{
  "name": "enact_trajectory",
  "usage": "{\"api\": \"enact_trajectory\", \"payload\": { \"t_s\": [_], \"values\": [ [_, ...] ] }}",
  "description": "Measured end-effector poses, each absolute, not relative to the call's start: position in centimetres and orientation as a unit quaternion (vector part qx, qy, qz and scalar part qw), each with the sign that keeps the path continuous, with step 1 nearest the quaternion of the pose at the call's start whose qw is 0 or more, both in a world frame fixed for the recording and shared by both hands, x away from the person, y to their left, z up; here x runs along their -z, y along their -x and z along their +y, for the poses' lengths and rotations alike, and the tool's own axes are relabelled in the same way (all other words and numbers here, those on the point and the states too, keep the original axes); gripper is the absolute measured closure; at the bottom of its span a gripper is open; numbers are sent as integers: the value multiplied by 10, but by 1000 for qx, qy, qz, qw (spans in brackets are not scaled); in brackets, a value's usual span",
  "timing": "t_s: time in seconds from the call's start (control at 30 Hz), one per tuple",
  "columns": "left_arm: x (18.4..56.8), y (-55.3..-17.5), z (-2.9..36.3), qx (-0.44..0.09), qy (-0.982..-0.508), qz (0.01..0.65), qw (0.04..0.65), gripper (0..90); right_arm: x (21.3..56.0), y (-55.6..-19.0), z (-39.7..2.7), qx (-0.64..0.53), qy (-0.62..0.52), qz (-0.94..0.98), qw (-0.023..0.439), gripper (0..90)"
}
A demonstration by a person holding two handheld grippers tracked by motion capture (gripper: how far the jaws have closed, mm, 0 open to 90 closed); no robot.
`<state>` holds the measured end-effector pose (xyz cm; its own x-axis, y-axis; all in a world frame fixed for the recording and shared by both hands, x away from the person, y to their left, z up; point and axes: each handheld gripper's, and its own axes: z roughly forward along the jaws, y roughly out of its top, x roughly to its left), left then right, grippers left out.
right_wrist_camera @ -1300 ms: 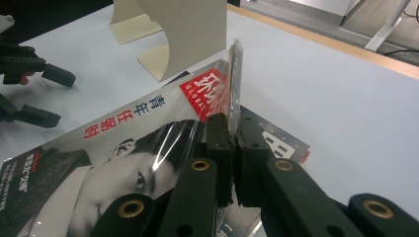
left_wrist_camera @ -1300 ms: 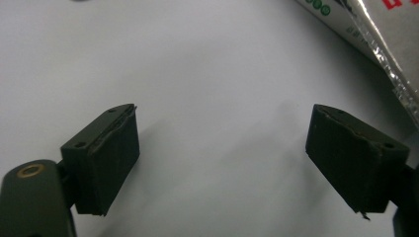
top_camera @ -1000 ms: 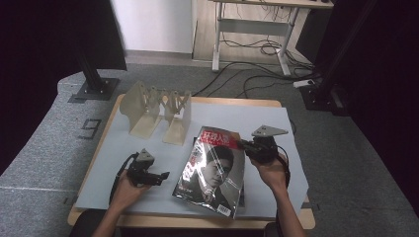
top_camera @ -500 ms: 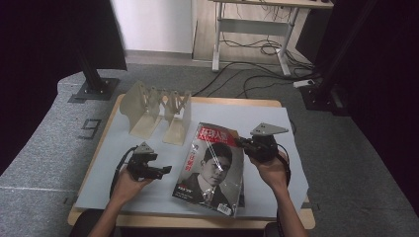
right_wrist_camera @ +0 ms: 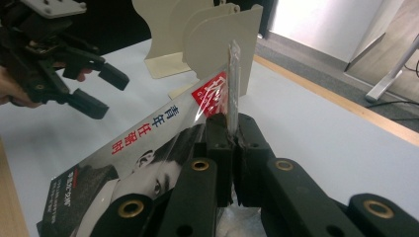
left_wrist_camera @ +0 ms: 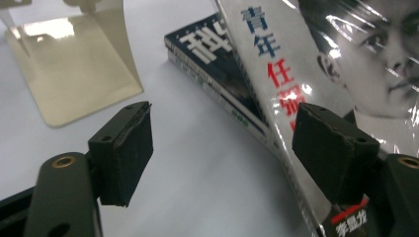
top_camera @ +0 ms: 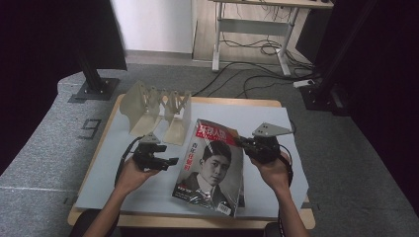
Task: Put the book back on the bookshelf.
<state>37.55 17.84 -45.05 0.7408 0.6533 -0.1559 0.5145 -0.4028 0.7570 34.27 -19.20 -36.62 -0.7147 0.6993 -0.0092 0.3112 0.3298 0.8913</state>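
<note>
A plastic-wrapped magazine (top_camera: 212, 168) with a portrait cover and red lettering lies tilted on the pale mat (top_camera: 123, 182). Its right edge is raised off the table. My right gripper (top_camera: 243, 143) is shut on that edge, and in the right gripper view the pads (right_wrist_camera: 230, 133) pinch the thin wrapped edge of the magazine (right_wrist_camera: 148, 138). My left gripper (top_camera: 172, 162) hovers at the magazine's left side. Its jaws have just been closing but still stand apart (left_wrist_camera: 222, 148). The magazine (left_wrist_camera: 346, 59) runs past behind the right pad, untouched. A dark blue book (left_wrist_camera: 212, 54) lies under it.
Cream metal bookends (top_camera: 148, 106) stand in a row at the back left of the mat, close behind the magazine's top corner (right_wrist_camera: 217, 34). The wooden table edge (top_camera: 197, 219) runs along the front. Desk legs and cables are on the floor beyond.
My left gripper has risen and moved in toward the magazine's left edge. The right hand has lifted the magazine's right side a little higher.
</note>
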Motion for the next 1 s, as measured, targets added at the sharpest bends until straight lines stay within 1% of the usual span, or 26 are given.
{"api": "enact_trajectory", "payload": {
  "t_s": [0.3,0.77,0.97,1.0],
  "values": [
    [439,-387,162,-79,-840,333,421,272,358,-333,-190,-493,-304,788,208,857],
    [430,-395,153,-75,-844,319,425,276,347,-323,-187,-504,-285,788,210,856],
    [427,-402,150,-57,-844,310,434,279,342,-319,-184,-511,-270,791,202,860],
    [427,-404,149,-40,-841,307,444,281,342,-318,-183,-512,-267,792,198,860]
  ]
}}
